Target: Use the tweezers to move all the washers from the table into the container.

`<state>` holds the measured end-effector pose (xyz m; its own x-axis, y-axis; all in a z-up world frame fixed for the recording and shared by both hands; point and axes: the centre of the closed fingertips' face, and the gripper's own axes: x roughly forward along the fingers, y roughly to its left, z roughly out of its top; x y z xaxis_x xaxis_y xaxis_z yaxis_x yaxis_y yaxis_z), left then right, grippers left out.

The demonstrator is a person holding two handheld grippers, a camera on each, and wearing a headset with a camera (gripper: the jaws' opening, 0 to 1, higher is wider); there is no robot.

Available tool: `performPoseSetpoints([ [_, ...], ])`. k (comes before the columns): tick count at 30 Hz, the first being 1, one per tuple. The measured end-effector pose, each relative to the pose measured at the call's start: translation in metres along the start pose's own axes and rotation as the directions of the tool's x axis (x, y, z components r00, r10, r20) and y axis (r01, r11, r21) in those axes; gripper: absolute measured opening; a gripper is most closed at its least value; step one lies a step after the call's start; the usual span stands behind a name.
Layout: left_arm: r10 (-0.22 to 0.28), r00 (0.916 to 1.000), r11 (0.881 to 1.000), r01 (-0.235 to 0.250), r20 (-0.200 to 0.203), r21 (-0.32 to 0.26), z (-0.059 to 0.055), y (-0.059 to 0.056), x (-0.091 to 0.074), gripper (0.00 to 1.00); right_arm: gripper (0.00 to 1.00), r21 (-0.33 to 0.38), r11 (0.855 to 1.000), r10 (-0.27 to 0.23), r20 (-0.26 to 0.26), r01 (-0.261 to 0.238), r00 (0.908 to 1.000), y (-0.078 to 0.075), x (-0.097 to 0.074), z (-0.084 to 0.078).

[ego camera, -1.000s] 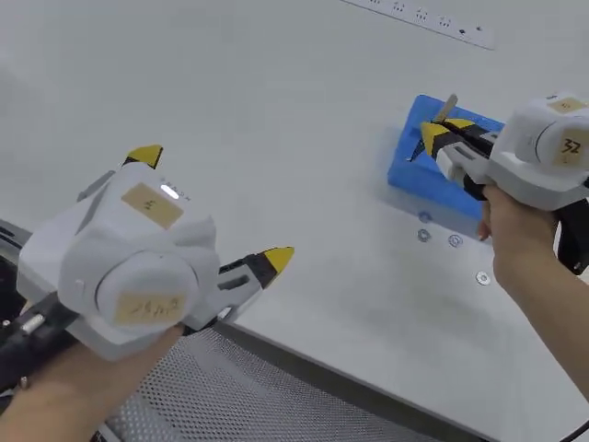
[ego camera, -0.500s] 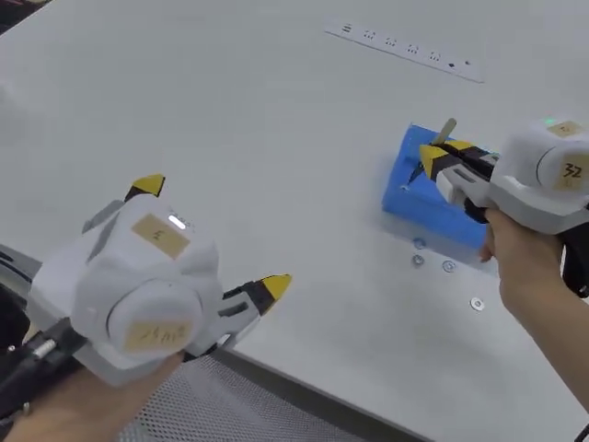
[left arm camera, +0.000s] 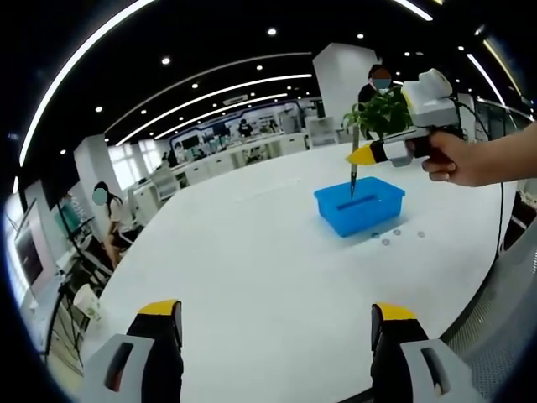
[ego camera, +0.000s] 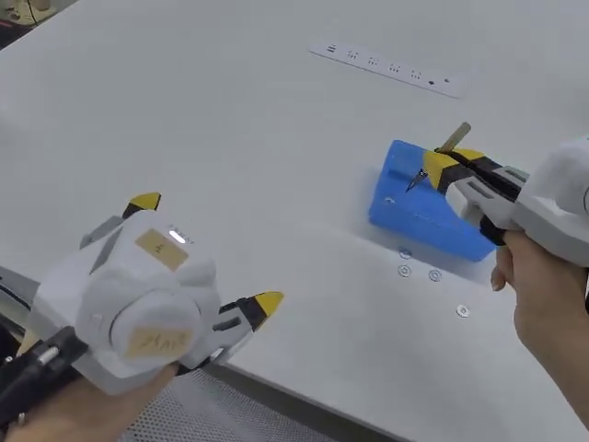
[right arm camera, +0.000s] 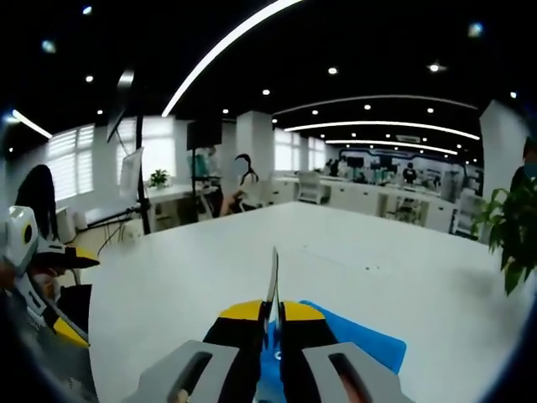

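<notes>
Standing well to the left of the container (ego camera: 405, 210), the left gripper (ego camera: 207, 250) has its jaws spread wide and carries nothing. Over the container the tweezers (ego camera: 453, 138) slope steeply down, tips inside its rim. Whether a washer sits between the tips is too small to tell. At the container's right edge the right gripper (ego camera: 442, 166) is clamped tight on the tweezers' shank. Several washers (ego camera: 434, 274) lie loose on the table (ego camera: 230, 120) just in front of the container, apart from one another.

Hazards, as judged:
- The container looks unsecured and the left gripper is too far off to steady it. A knock from the tweezers could slide it onto the nearest washer.
- Only the jaws' pinch holds the tweezers, so any slackening could let them twist or drop.
- Flat washers on a smooth top give the tips little to bite on, and a skating tip could flick one away from the container toward the table's near edge.

Pose: the left hand (ego camera: 83, 410) cradles its gripper from beneath, low and aimed toward the container. The right hand (ego camera: 534, 285) holds its gripper from below, reaching level toward the container from its right.
</notes>
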<state>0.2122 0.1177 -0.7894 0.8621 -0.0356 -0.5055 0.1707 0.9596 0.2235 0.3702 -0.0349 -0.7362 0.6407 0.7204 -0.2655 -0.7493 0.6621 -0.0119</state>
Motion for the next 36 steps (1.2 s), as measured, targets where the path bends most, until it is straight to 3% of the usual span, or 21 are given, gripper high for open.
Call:
performPoseSetpoints([
  [6,0.002,1.0,1.0,-0.002,-0.001,0.005,0.0,0.0,0.0,0.94,0.02,-0.005,1.0,-0.004,-0.024,0.004,0.9997,0.01,-0.013,-0.014],
  [14,-0.001,1.0,1.0,0.001,-0.007,0.01,-0.001,-0.001,0.0,0.94,0.02,0.05,0.998,-0.026,-0.054,0.029,0.9982,0.005,-0.019,-0.033],
  [29,0.003,0.9999,1.0,-0.003,-0.015,0.016,-0.003,-0.001,-0.001,0.94,0.02,0.057,0.996,-0.066,-0.118,0.073,0.9908,-0.004,-0.014,-0.069],
  [36,0.004,0.9998,1.0,-0.004,-0.019,0.017,-0.004,-0.001,-0.001,0.94,0.02,0.077,0.993,-0.079,-0.113,0.088,0.9905,-0.005,-0.012,-0.072],
])
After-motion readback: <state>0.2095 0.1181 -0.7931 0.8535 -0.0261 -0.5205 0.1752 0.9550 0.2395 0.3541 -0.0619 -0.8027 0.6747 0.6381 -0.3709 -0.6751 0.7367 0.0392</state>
